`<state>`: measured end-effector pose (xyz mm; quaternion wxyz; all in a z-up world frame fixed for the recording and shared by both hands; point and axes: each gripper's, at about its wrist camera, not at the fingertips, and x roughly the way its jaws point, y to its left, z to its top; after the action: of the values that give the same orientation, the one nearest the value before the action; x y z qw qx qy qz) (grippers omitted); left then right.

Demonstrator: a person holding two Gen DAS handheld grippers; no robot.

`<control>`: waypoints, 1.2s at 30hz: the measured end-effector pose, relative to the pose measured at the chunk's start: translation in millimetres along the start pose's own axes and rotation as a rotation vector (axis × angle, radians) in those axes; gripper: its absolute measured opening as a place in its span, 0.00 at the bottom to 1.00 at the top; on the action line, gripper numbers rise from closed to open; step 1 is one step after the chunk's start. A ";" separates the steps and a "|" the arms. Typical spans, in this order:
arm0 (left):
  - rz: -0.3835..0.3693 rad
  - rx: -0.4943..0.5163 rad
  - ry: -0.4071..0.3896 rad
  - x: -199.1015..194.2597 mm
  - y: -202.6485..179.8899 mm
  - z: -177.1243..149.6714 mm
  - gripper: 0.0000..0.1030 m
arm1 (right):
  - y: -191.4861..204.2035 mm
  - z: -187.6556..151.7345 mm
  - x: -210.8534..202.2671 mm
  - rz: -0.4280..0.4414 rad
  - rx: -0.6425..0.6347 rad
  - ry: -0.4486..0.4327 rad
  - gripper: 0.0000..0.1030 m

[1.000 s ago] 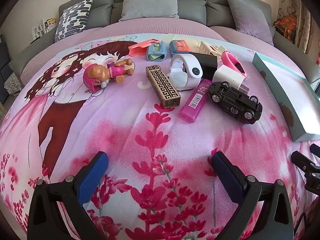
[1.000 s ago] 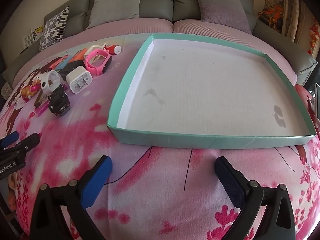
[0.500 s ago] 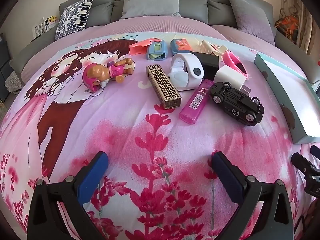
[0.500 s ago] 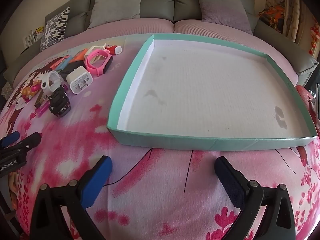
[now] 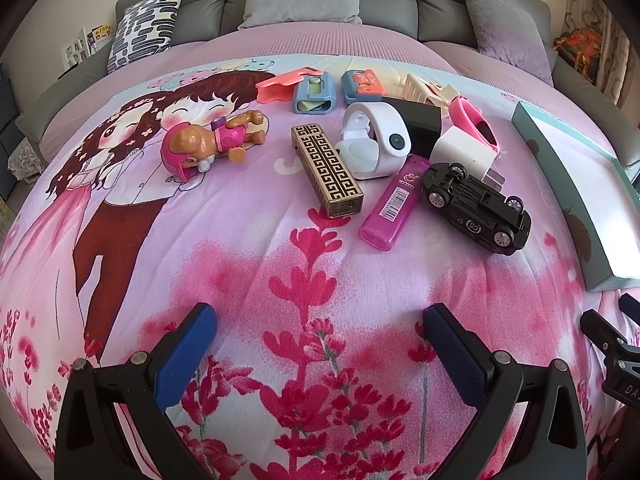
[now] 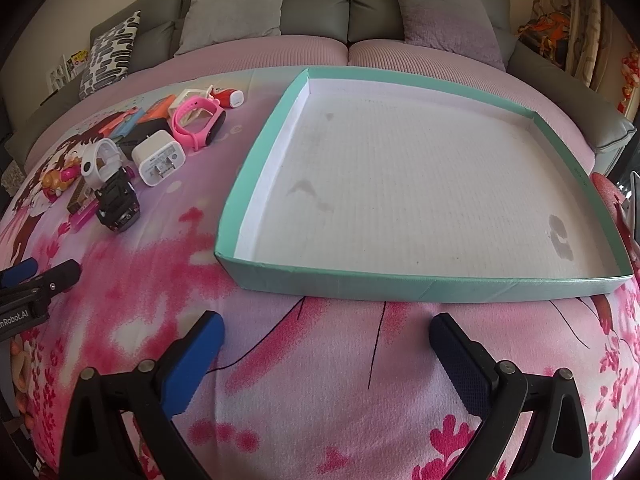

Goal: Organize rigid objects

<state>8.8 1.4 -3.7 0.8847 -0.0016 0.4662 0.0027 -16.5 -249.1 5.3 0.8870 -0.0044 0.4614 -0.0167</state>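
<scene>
Left wrist view
Left tongs point(image 5: 320, 316): jaws spread wide, nothing between them, above the printed bedspread point(image 5: 248, 248).
Gold patterned case point(image 5: 326, 170): at 12 o'clock from the tongs, lying flat, long axis running toward 1 o'clock.
Pink lighter point(image 5: 394, 204): just beside the case at its 3 o'clock, flat on the bedspread.
Black toy car point(image 5: 476, 206): at 3 o'clock from the lighter, upside down, wheels up.
White watch point(image 5: 376, 144): at 12 o'clock from the lighter; whether it touches the white charger point(image 5: 462, 152) cannot be told.
Toy puppy figure point(image 5: 212, 142): at 9 o'clock from the case, lying on its side, apart from the rest.
Small pink and blue items: a row at 12 o'clock from the watch, too small to identify.
Teal tray point(image 5: 560, 184): at the 3 o'clock edge, only its near wall showing.

Right wrist view
Right tongs point(image 6: 326, 328): jaws spread wide, holding nothing, near edge of the bedspread below.
Teal tray point(image 6: 400, 280): at 12 o'clock from the tongs, white floor bare.
Object cluster: at 10 o'clock from the tray, well apart from it; includes the pink watch point(image 6: 198, 124), white charger point(image 6: 158, 158) and black toy car point(image 6: 118, 204).
Left tongs point(image 6: 36, 276): at the 9 o'clock edge.
</scene>
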 end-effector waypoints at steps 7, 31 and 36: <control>0.003 0.001 -0.004 -0.9 -0.8 -0.8 1.00 | 0.8 2.1 1.7 -0.005 -0.001 0.011 1.00; 0.004 -0.002 -0.005 -3.4 -0.1 1.6 1.00 | -0.8 -2.1 -0.7 0.005 0.002 -0.006 1.00; 0.004 -0.002 -0.004 -4.2 0.4 1.7 1.00 | -0.9 -3.5 -1.5 0.004 0.001 -0.011 1.00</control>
<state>7.9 1.7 0.7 0.8855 -0.0016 0.4646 0.0052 -20.3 -249.9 4.5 0.8896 -0.0032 0.4564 -0.0149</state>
